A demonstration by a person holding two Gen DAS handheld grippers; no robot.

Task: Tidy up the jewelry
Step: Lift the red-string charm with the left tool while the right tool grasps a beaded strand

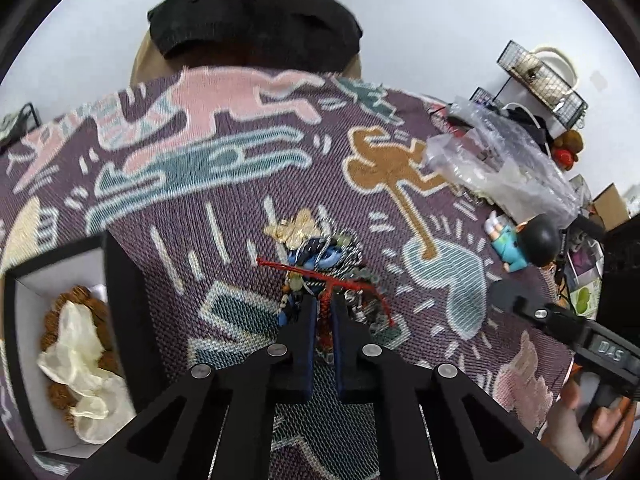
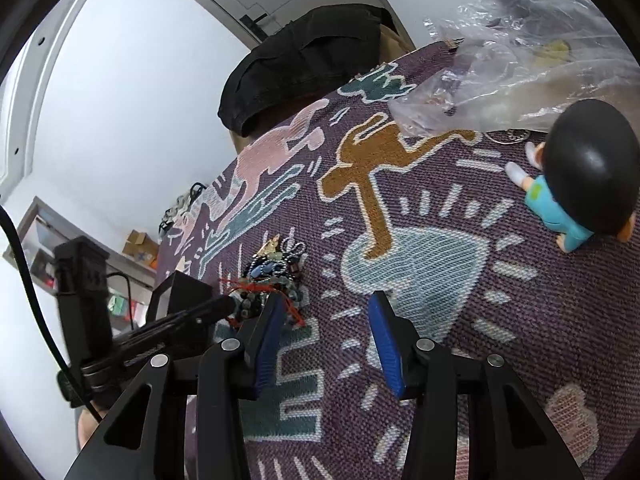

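right now the left gripper (image 1: 323, 312) is pinched narrow on a red cord bracelet (image 1: 326, 280), which rises out of the jewelry pile (image 1: 320, 256) just ahead of its fingertips on the patterned cloth (image 1: 224, 184). off to its left sits an open box (image 1: 24, 320) holding a brown bead string (image 1: 60, 308). the right gripper (image 2: 326, 312) hangs spread wide with nothing between its pads, the pile just beyond its left finger.

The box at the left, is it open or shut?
Open. The box has no lid on it, and its white inside shows brown beads and a pale crumpled cloth.
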